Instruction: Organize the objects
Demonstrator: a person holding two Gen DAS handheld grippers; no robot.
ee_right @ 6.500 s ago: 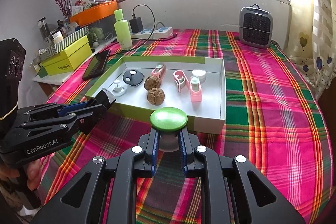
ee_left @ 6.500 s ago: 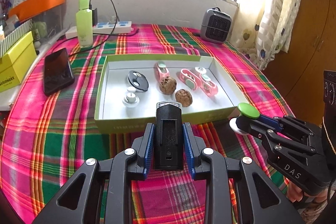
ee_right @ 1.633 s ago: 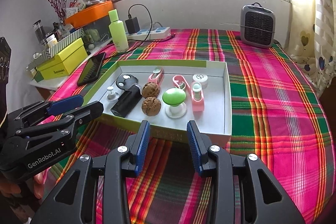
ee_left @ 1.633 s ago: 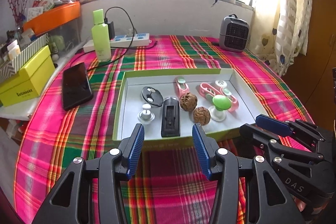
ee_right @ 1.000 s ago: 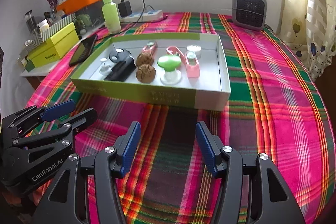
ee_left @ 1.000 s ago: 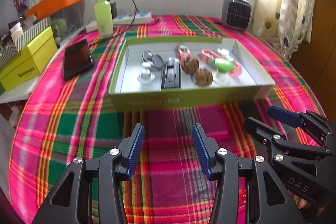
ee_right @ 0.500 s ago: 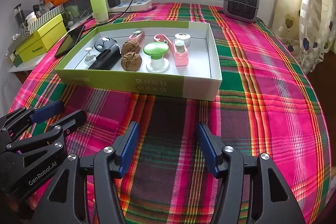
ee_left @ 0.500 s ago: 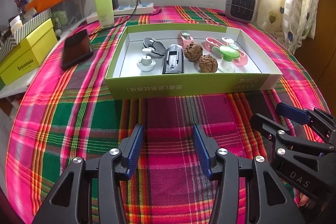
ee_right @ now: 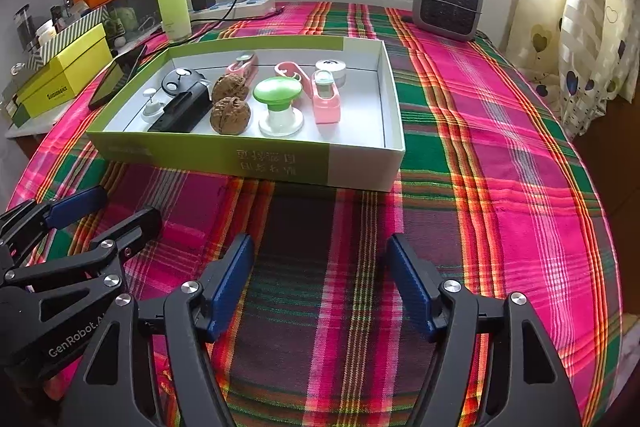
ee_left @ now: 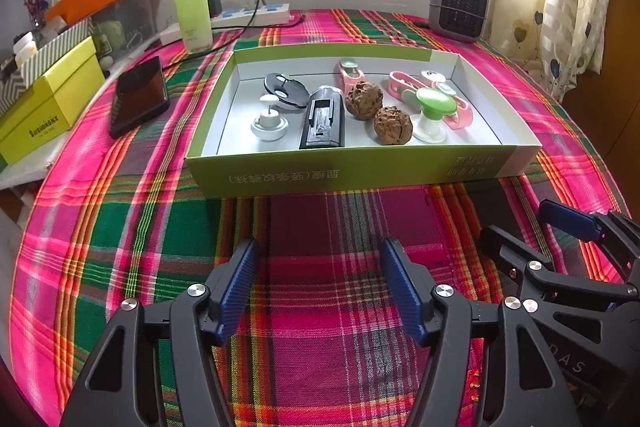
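A shallow green-and-white box [ee_left: 360, 175] [ee_right: 360, 167] lies on the plaid tablecloth. In it are a black rectangular device [ee_left: 323, 123] [ee_right: 182, 113], two walnuts [ee_left: 393, 126] [ee_right: 231, 116], a green-capped white stopper [ee_left: 434, 107] [ee_right: 279, 97], pink clips [ee_left: 404, 87] [ee_right: 326, 95], a black round piece [ee_left: 286, 91] and a small white knob [ee_left: 269, 121]. My left gripper [ee_left: 320, 287] hovers over the cloth in front of the box, jaws opening, nothing between them. My right gripper [ee_right: 320, 287] is beside it, also opening and empty.
A black phone [ee_left: 138, 97] lies left of the box, with a yellow box [ee_left: 44, 111] beyond it. At the back stand a green bottle [ee_left: 192, 7], a power strip with a charger [ee_left: 256, 15] and a small grey heater [ee_left: 458, 7]. A curtain [ee_right: 592, 27] hangs at the right.
Both grippers released their objects into the box, drew back toward the table's near side, and their jaws have spread wider over the last half second.
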